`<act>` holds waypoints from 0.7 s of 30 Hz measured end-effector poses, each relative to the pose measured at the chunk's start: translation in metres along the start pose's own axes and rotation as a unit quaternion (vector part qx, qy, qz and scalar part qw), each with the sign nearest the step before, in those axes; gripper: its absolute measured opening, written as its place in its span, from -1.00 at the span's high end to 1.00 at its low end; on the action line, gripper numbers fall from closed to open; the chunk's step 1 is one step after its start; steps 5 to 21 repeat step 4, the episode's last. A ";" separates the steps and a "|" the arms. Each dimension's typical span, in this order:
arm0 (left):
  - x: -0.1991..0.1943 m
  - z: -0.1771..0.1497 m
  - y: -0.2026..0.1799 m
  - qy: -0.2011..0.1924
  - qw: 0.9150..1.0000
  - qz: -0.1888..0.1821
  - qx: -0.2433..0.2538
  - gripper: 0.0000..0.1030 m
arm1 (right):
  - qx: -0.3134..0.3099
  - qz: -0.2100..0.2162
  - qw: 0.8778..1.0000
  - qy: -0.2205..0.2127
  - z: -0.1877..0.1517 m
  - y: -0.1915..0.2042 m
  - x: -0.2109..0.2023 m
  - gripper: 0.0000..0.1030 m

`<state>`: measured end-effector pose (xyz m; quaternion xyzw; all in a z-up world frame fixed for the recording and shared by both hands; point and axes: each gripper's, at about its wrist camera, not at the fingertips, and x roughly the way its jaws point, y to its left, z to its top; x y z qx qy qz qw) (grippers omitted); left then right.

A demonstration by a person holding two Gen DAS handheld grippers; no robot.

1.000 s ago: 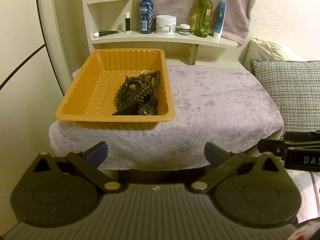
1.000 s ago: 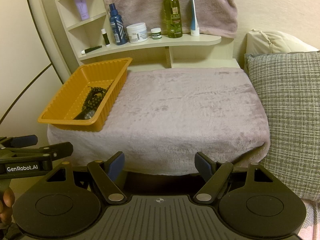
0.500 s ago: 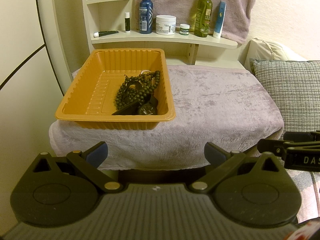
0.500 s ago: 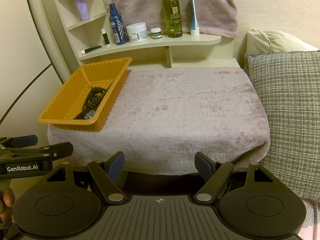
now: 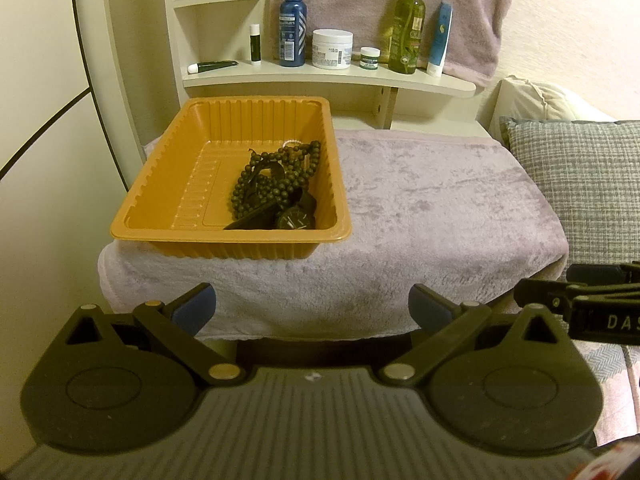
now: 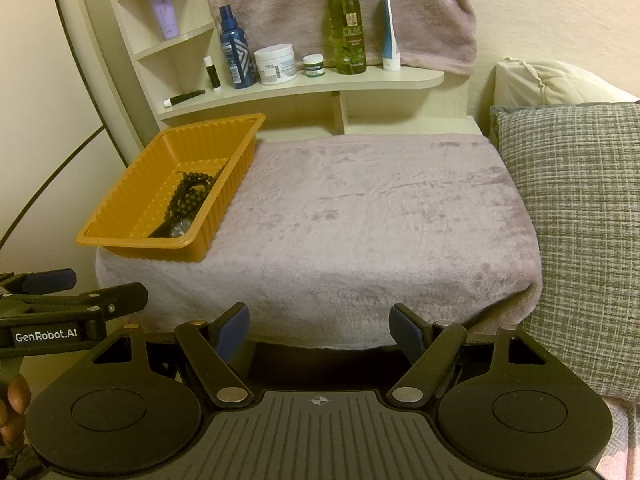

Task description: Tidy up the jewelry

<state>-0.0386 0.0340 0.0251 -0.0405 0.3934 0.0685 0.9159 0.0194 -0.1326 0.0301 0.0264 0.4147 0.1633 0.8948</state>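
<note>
An orange ribbed tray (image 5: 168,184) (image 6: 132,200) sits at the left end of a towel-covered stand. Inside it lie a dark green bead necklace (image 5: 272,184) (image 6: 192,192), a black wristwatch (image 5: 294,222) (image 6: 180,230) and a bit of pale beaded jewelry (image 5: 294,143) near the far wall. My left gripper (image 5: 312,308) hangs open below the stand's front edge, nothing between its blue pads. My right gripper (image 6: 320,328) is open too and empty, in front of the stand's middle. Each gripper shows at the edge of the other's view.
The lilac towel (image 5: 440,200) (image 6: 380,208) covers the stand. A shelf (image 5: 328,76) (image 6: 304,84) behind holds bottles, jars and tubes. A grey checked cushion (image 5: 580,176) (image 6: 580,208) lies to the right. A curved cream panel (image 5: 48,120) stands on the left. A fingertip (image 6: 14,400) shows at lower left.
</note>
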 end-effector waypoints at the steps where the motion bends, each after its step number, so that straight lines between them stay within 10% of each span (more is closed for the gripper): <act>1: 0.000 0.000 0.000 -0.001 1.000 0.000 -0.001 -0.99 | 0.000 0.000 1.000 0.000 0.000 0.000 0.000 -0.49; 21: -0.002 0.001 0.001 -0.008 1.000 0.000 -0.005 -0.99 | 0.000 0.000 1.000 0.001 0.000 0.000 0.001 -0.49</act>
